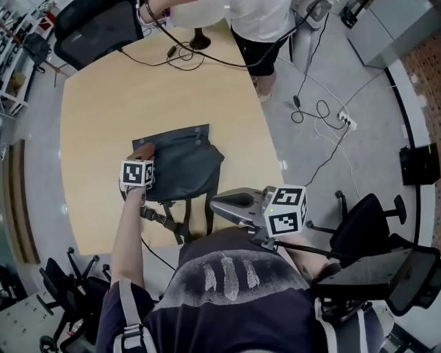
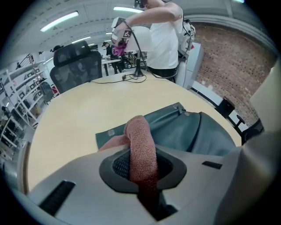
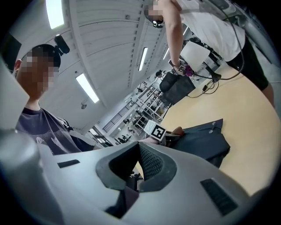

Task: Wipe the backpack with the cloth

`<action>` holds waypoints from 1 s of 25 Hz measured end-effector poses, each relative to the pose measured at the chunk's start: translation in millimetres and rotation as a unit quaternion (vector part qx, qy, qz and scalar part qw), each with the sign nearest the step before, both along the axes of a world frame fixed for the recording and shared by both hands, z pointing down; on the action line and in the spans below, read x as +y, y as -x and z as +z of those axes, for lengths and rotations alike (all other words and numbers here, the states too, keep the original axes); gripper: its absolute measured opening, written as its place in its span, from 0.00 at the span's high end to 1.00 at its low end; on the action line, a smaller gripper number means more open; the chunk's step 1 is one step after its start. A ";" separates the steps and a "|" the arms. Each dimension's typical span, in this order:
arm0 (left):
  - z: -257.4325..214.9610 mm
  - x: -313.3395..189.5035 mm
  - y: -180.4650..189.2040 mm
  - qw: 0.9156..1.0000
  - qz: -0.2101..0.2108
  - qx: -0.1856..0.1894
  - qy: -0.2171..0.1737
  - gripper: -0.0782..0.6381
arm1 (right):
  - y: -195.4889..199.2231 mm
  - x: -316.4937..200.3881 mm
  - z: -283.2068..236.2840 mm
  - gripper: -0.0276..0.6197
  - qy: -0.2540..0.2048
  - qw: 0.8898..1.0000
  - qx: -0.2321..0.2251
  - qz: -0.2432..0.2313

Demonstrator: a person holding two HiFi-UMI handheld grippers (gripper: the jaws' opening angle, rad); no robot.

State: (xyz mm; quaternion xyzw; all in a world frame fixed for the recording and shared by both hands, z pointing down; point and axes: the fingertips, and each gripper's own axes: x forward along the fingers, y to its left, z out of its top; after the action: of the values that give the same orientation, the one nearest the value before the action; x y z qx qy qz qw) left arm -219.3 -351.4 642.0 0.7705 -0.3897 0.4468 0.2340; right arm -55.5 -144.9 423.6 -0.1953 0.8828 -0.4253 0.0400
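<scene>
- A dark grey-green backpack (image 1: 185, 165) (image 2: 189, 132) (image 3: 206, 140) lies flat on a pale wooden table (image 1: 89, 131), close to the table's near edge.
- 2 of the backpack's straps (image 1: 180, 220) trail from its near side towards the person holding the grippers.
- The left gripper (image 1: 142, 161) (image 2: 142, 173) is at the backpack's left edge. Its jaws are clenched on a reddish-brown cloth (image 1: 143, 151) (image 2: 141, 147).
- The cloth arches up out of the jaws and drops onto the backpack's left part, touching its surface.
- The left gripper's marker cube (image 1: 136, 174) (image 3: 156, 130) sits just on the near side of the cloth, beside the backpack's left edge.
- The right gripper (image 1: 224, 203) (image 3: 138, 169) is held in the air off the backpack's near right corner, clear of it. Its jaws are drawn together with nothing between them.
- A second person (image 1: 258, 21) in a white top stands beyond the backpack, at the table's far edge.
- A black office chair (image 1: 365, 227) stands on the grey floor, well to the right of the backpack.
- Cables (image 1: 320, 110) lie on the floor, off beyond the backpack's right side.
</scene>
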 end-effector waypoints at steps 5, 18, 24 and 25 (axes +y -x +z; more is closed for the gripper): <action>1.0 5.8 -74.4 0.995 0.048 0.069 0.048 0.81 | -5.9 4.6 3.4 0.95 0.006 1.000 0.001 0.003; -12.8 24.8 -230.4 0.961 0.174 0.170 0.130 0.81 | -43.2 13.6 15.6 0.95 0.028 0.998 -0.007 0.051; -66.6 -6.0 -275.7 0.925 0.097 0.347 0.120 0.81 | -50.8 14.2 19.5 0.95 0.029 0.998 0.007 0.050; -62.0 -17.9 -273.3 0.928 0.073 0.348 0.115 0.81 | -50.4 13.7 20.5 0.95 0.030 0.998 0.011 0.049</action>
State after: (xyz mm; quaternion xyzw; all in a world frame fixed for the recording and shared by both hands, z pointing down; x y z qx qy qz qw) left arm 54.0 -369.3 580.0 0.8720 -0.1724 0.2080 0.4083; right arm -5.1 -131.1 444.1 -0.2438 0.8596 -0.4469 0.0449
